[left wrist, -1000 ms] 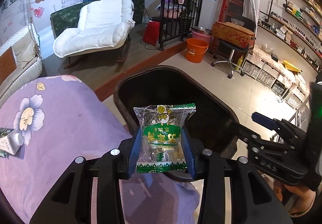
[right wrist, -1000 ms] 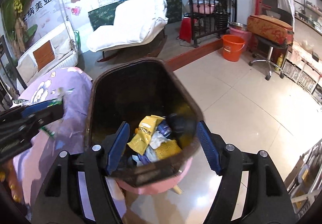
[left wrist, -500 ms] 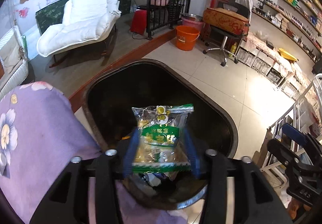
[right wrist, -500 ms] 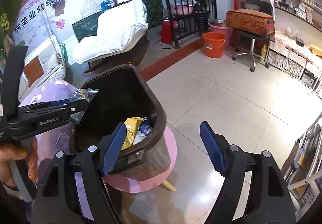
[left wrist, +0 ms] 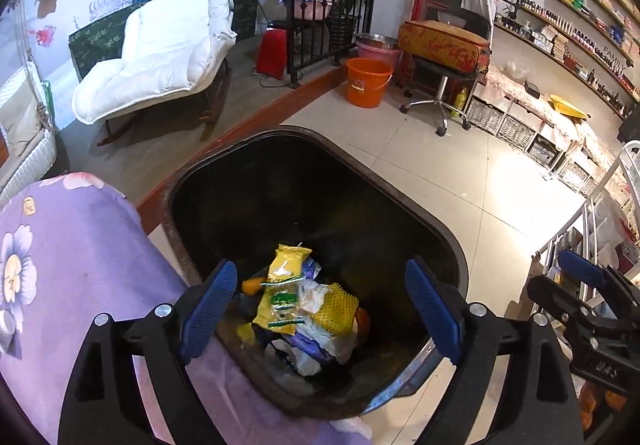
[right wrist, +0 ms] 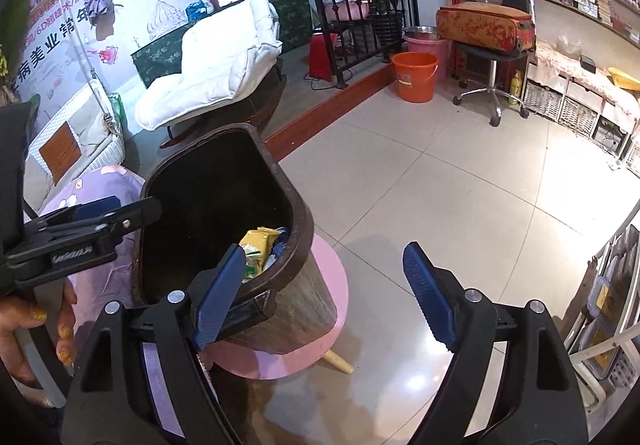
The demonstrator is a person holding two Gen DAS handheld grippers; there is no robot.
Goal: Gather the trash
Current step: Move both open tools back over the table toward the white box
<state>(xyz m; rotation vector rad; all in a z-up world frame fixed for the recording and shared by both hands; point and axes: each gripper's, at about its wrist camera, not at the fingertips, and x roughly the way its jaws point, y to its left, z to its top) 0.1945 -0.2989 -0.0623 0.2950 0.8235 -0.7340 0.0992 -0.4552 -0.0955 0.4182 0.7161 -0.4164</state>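
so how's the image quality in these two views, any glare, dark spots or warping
Left wrist: sharp, strong fisheye bending, black corners; the bin interior is dark, though the trash shows. Right wrist: equally warped, with ceiling-light glare on the floor tiles near the pink stool.

The bin [left wrist: 420, 205] has a wide open top with lots of room down to the trash [left wrist: 304, 305]. The purple cloth [left wrist: 80, 245] seems to touch its left rim. The floor [right wrist: 440, 185] on its right is open.

dark brown bin [left wrist: 400, 197], yellow-green wrapper [left wrist: 282, 295], purple floral cloth [left wrist: 80, 245], blue fingers [left wrist: 208, 305]
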